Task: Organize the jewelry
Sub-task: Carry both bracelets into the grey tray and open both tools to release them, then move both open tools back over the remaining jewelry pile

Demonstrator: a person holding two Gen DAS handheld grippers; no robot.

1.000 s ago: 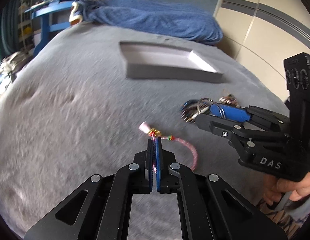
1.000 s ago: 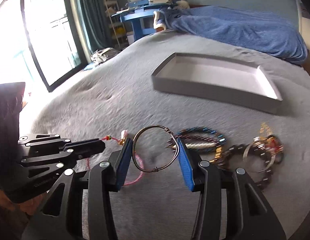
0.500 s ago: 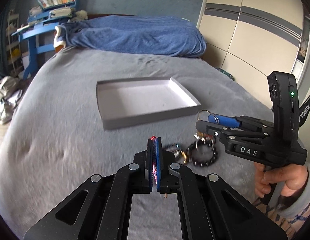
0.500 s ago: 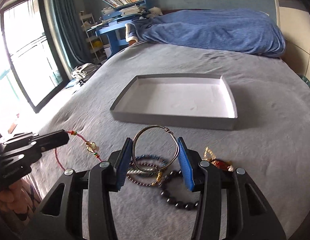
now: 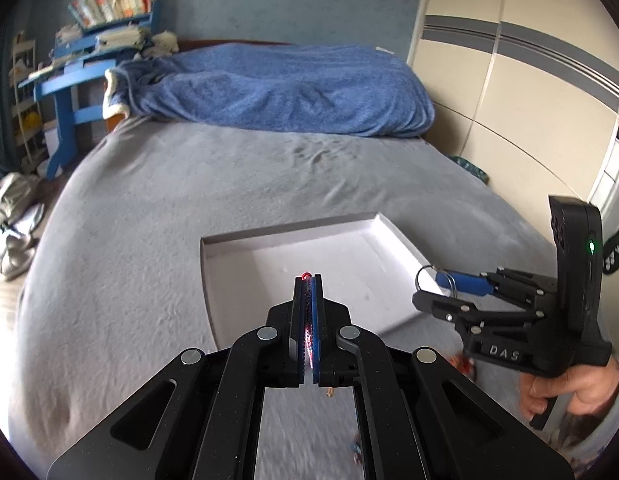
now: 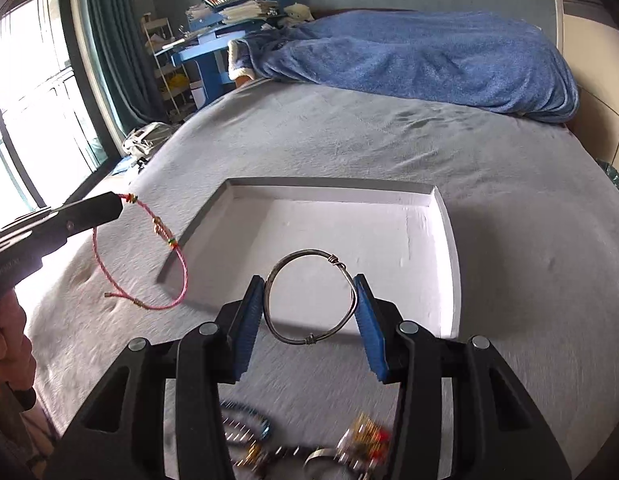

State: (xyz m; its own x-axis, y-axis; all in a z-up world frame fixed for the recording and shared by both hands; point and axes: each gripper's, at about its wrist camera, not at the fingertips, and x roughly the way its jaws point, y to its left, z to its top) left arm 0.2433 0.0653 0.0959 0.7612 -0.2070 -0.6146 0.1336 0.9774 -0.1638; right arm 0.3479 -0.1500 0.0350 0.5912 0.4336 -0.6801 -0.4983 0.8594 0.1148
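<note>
The bed [image 6: 389, 140] fills both views, gray cover stretched wide, a blue blanket [image 6: 421, 60] heaped along its far end. Off to the left stands a blue desk [image 5: 69, 80] stacked with papers and books, and a window [image 6: 29, 100] glares bright beside it.

On the cover sits the tray [image 6: 453, 248], shallow and white inside, nothing lying in it. It is right under both tools here.

Left gripper [image 5: 308, 280] comes in over the tray's near left corner, jaws pressed together and pinching the cord [image 6: 149, 256], a pink braided bracelet with small gold and colored beads. In the right wrist view the cord hangs from the fingertips in a loose loop, clear of the cover, dangling just beside the tray's left wall.

Right gripper [image 6: 311, 300] sits over the tray's near edge, jaws part-way apart and clamped on the bangle [image 6: 309, 256], a thin silver wire ring held flat between the blue pads [image 6: 249, 320], one pad against each side. From the left wrist view the bangle shows at that gripper's tip, above the tray's right rim. A hand [image 5: 565, 392] grips the handle below.

Down at the bottom of the right view, the pile [image 6: 309, 448] of remaining jewelry lies on the cover short of the tray: blurred, but probably beaded bracelets and a ring or two.
</note>
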